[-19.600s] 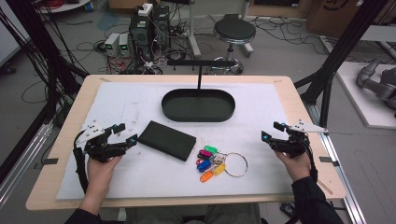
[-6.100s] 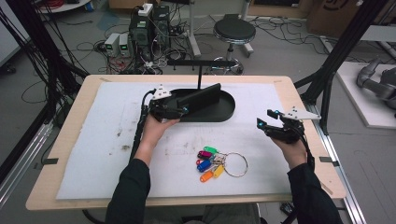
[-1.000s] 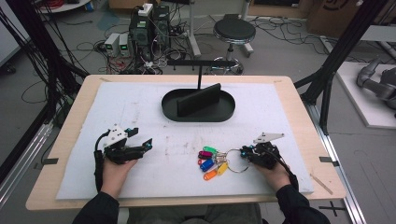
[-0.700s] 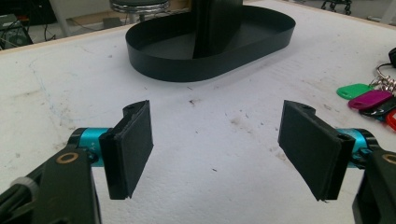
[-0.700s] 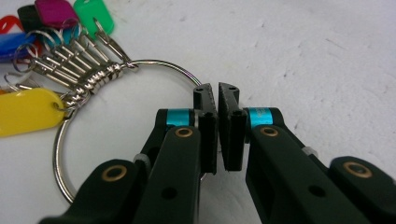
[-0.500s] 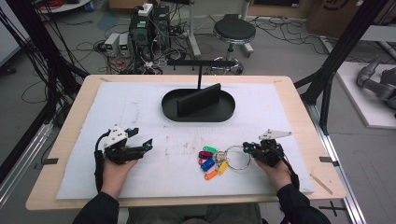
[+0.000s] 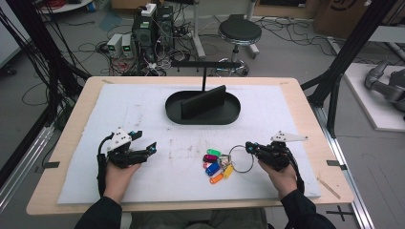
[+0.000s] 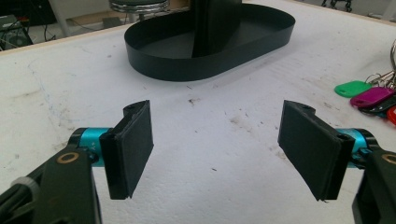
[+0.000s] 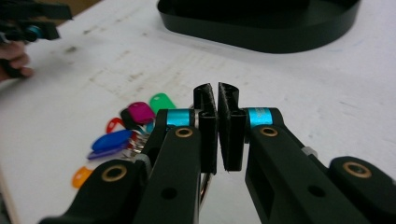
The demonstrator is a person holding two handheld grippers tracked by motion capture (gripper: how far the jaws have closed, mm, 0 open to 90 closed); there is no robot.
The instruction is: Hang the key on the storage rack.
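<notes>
White padded table top [image 7: 143, 109] | right gripper [image 7: 250, 147] jaws clamped on metal key ring [image 7: 241, 159], coloured plastic tags [image 7: 216, 166] fanned left | left gripper [image 7: 152, 147] gaping, well apart.

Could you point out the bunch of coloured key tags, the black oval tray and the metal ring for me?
key tags [image 7: 216, 167], high view, on the blue tag mid-bunch.
black oval tray [image 7: 174, 110], high view, on its left rim.
metal ring [image 7: 239, 170], high view, on its lower wire.

No text, label, brand or number can be read in these pictures. The coloured key tags [image 7: 216, 166] seem to be blank, but they are too small to be sure.
</notes>
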